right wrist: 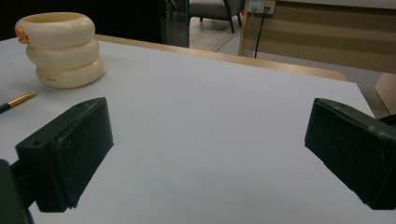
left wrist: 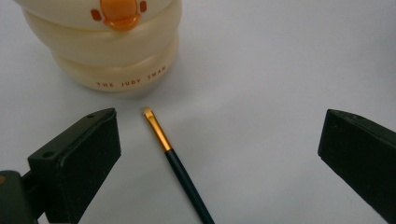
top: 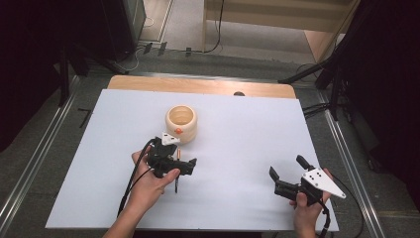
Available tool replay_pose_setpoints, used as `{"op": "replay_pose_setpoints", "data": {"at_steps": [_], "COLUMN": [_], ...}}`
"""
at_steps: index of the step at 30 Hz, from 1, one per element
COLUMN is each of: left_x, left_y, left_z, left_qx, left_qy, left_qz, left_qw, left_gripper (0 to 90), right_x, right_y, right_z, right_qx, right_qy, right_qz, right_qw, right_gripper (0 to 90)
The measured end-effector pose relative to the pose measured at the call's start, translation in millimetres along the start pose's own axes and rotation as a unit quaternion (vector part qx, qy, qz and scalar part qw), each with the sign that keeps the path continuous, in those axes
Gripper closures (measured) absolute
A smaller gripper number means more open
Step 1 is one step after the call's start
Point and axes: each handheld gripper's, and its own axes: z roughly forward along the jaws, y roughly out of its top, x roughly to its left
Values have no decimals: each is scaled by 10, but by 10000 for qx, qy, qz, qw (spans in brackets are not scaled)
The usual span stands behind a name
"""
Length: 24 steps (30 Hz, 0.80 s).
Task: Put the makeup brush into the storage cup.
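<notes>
A thin brush lies between the spread jaws of the left gripper [left wrist: 219, 154], just in front of a cream pot.

The brush [left wrist: 180, 165], dark-handled with a gold ferrule, is seen flat on the white worktop [top: 237, 129], its tip near the base of the ringed pot [left wrist: 112, 42], not touching it. The left gripper is held low over it, jaws wide apart, nothing pinched. The right gripper [top: 287, 173] is held well apart at the near right, jaws likewise spread and empty.
</notes>
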Motion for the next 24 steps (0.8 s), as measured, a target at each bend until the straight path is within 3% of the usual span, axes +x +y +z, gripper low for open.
{"op": "replay_pose_setpoints", "data": {"at_steps": [5,7,16,24], "left_x": [0,25,-2,6], "left_y": [10,18,23,31], "left_z": [23,39,96,147], "left_qx": [276,453,845,1372], "left_qy": [339,318,386,612], "left_qz": [-276,-428,-486,-665], "left_qw": [9987,9976,9945,9864], "left_gripper": [120,143,156,225], "right_x": [-4,-11,-11,-19], "right_y": [-2,-6,-10,-14], "right_z": [3,7,13,17], "right_qx": [6,23,58,68], "right_qy": [-4,-3,-15,-8], "right_qz": [0,2,15,15], "right_qw": [10000,10000,10000,10000], "right_gripper": [13,13,13,13]}}
